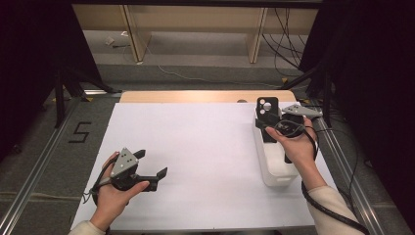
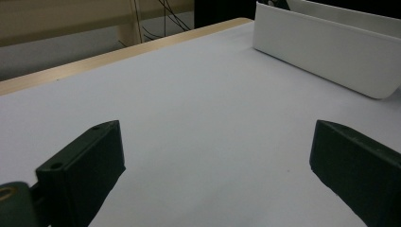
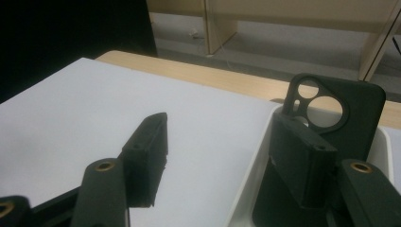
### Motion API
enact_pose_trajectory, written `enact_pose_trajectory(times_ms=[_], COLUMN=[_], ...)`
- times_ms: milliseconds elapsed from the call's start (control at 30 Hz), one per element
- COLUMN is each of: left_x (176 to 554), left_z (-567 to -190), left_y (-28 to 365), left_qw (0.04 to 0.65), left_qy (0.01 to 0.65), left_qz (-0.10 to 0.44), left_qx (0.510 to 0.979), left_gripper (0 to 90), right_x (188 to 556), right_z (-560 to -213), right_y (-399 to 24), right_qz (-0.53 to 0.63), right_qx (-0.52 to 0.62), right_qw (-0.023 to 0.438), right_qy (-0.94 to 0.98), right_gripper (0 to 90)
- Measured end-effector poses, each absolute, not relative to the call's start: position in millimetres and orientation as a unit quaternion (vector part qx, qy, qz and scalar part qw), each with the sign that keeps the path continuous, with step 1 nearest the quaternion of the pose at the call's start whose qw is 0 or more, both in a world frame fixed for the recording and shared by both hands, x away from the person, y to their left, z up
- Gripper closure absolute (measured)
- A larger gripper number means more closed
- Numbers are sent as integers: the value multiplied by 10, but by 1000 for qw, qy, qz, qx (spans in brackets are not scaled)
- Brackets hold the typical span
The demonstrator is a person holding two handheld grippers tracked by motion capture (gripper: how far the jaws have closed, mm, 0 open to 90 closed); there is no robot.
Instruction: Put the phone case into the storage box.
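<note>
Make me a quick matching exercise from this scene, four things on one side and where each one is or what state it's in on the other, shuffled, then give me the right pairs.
Things:
1. phone case
2. white bin
3. left gripper
4. right gripper

Places or states:
A. jaws wide apart over bare white table, nothing between them
B. stands upright at the bin's far end
C. sits at the table's right side
D. one jaw inside the bin by the case, the other outside over the table

Pairs: 1-B, 2-C, 3-A, 4-D
</note>
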State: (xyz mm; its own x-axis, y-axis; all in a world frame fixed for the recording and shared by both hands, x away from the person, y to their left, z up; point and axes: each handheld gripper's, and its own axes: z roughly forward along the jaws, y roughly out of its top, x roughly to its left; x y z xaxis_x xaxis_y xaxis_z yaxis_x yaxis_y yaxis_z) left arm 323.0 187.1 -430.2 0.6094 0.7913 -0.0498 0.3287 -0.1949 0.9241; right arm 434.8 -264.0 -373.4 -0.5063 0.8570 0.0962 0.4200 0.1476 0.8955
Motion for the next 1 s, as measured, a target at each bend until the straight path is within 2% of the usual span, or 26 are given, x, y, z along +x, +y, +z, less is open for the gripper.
enact_pose_trajectory(times_ms=[633,1000], left_x=[3228,3228], left_z=[-4297,-4294], left_y=[1878,1881], left_qw=[509,510], left_qy=[381,381], left_qz=[228,228], left_qx=[737,736], left_gripper=[36,36], right_x=[4166,4038], right_z=[-3789,-3801], right_y=[-2658,-2633], right_qz=[497,505], right_qx=[420,402], right_qw=[214,210], right_qy=[729,734], right_gripper=[256,225])
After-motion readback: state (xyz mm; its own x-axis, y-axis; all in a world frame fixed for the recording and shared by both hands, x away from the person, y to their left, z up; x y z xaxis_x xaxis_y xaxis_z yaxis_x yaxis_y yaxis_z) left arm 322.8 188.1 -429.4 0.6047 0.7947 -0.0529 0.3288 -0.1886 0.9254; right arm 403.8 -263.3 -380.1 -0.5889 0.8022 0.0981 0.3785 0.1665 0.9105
